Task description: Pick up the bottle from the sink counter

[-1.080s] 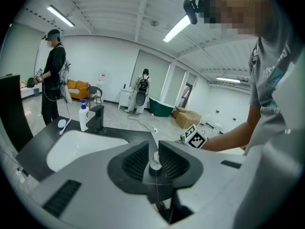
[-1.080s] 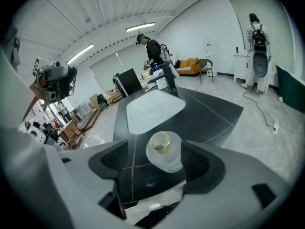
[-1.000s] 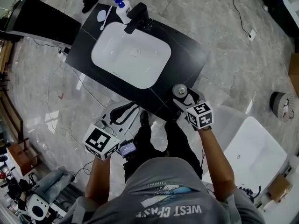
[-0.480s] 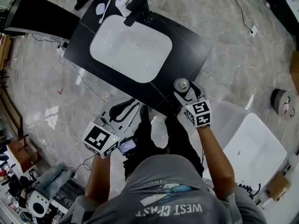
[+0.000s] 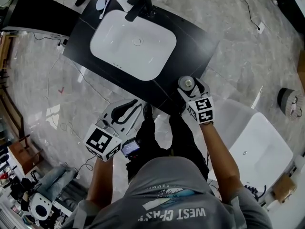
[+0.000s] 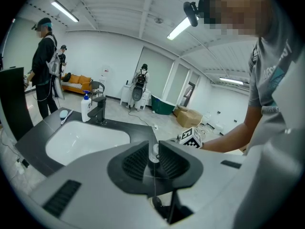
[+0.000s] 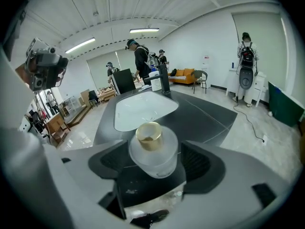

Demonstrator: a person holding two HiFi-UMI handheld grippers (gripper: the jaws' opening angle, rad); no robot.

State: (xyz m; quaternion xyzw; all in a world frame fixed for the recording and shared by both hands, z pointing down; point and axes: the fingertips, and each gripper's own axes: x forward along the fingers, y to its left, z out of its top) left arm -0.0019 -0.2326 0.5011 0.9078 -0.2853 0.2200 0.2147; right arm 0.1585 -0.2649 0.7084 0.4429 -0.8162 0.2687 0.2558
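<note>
Flooring of pale grey veined marble (image 5: pixel 248 42), with loose cables lying across it.

Counter: a black rectangular sink counter (image 5: pixel 190 46), seen at an angle from above.

Basin: a white rounded-rectangle sink basin (image 5: pixel 119 51) sunk into the counter's far half.

Left gripper (image 6: pixel 152 151): a white two-jaw tool with black ribbed pads, held low in front of the counter's near edge and clear of it. The jaws stand narrowly apart, with nothing between them.

Right gripper (image 7: pixel 153 150): a matching tool with its black-and-white marker cube (image 5: pixel 202 109) facing up, reaching over the counter's near right edge. The jaws are spread to the bottle's width and set against both of its sides.

Tap: a black angular faucet (image 5: pixel 138 4) at the far rim of the basin.

Dispenser: a white pump bottle with a blue top (image 6: pixel 86 109), just beside the faucet.

Task item: a round frosted-glass bottle (image 5: pixel 186 83) with a gold cylindrical cap (image 7: pixel 149 136) — upright between the right gripper's pads, at the near right edge of the counter. The views do not show whether its base rests on the counter or has left it.
</note>
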